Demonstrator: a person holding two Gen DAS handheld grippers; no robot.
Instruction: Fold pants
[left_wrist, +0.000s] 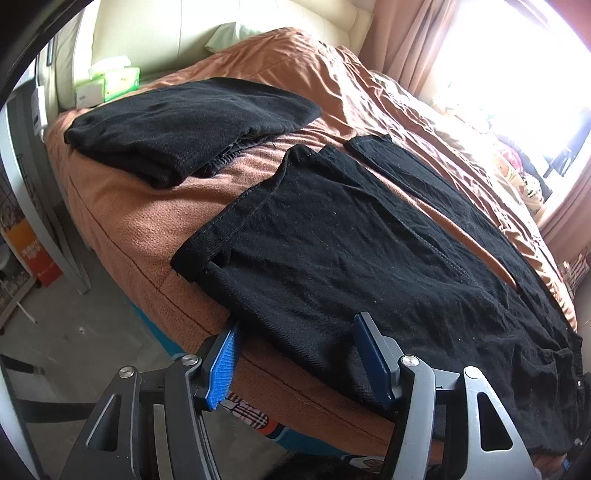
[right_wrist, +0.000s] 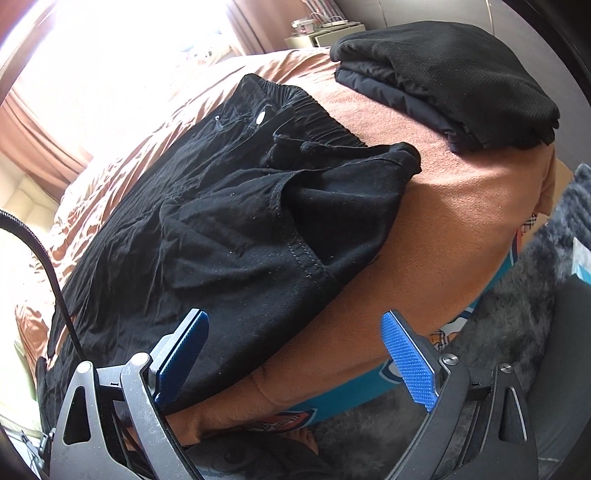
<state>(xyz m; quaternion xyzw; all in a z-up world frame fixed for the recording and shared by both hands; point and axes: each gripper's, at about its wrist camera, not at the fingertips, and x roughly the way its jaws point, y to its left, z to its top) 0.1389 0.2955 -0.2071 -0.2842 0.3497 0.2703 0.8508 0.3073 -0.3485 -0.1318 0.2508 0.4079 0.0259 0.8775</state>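
Black pants lie spread flat on a bed covered by an orange-brown blanket. One leg hem sits near the bed's side and the other leg stretches off to the right. In the right wrist view the pants show their elastic waistband and button at the far end. My left gripper is open at the bed's near edge, its blue pads either side of the pants' near edge and not pressing on it. My right gripper is open too, with its left finger over the black cloth and its right finger over the blanket.
A folded stack of black clothes lies on the bed beyond the pants. A green tissue pack and a pillow sit by the headboard. Bare floor, a grey fuzzy rug and a black cable lie around the bed.
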